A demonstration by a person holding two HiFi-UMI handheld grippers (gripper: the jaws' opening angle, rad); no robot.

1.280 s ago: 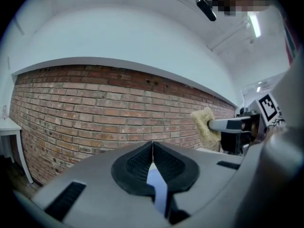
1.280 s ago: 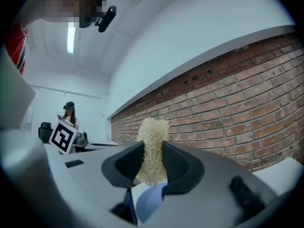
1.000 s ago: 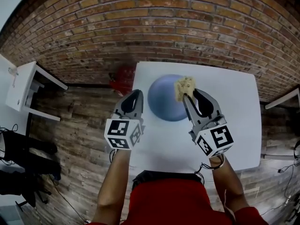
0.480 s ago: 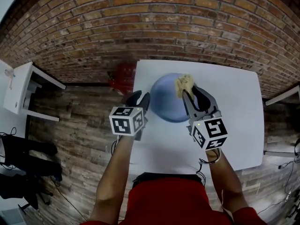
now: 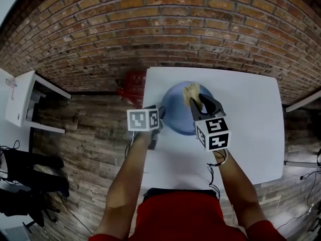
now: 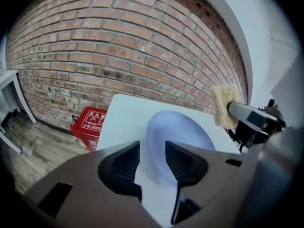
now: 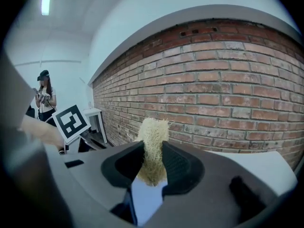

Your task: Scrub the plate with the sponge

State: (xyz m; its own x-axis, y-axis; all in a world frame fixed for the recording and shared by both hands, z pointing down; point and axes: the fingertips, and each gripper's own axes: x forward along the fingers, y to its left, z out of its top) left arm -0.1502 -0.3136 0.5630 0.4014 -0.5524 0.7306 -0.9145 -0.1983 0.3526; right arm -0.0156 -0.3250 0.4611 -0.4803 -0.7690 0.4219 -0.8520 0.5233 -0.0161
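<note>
A blue plate [image 5: 175,115] lies on the white table [image 5: 246,124], towards its far left. My right gripper [image 5: 201,102] hovers over the plate's far part, shut on a yellow fibrous sponge [image 5: 191,91] that sticks up past its jaws [image 7: 153,137]. In the head view my left gripper sits at the plate's left rim, mostly hidden behind its marker cube [image 5: 144,119]. In the left gripper view the left gripper [image 6: 151,159] has its jaws opening. The plate [image 6: 176,132] shows through the gap between them, and the pads do not press on it.
A red fire-equipment box [image 6: 90,127] stands on the wooden floor by the table's left edge, against the brick wall [image 5: 165,29]. A small white side table [image 5: 22,97] stands far left. A person [image 7: 43,96] stands in the background of the right gripper view.
Both grippers moved forward. The left one went from shut beside the table's left edge to open at the plate's rim. The right one carried the sponge further over the plate.
</note>
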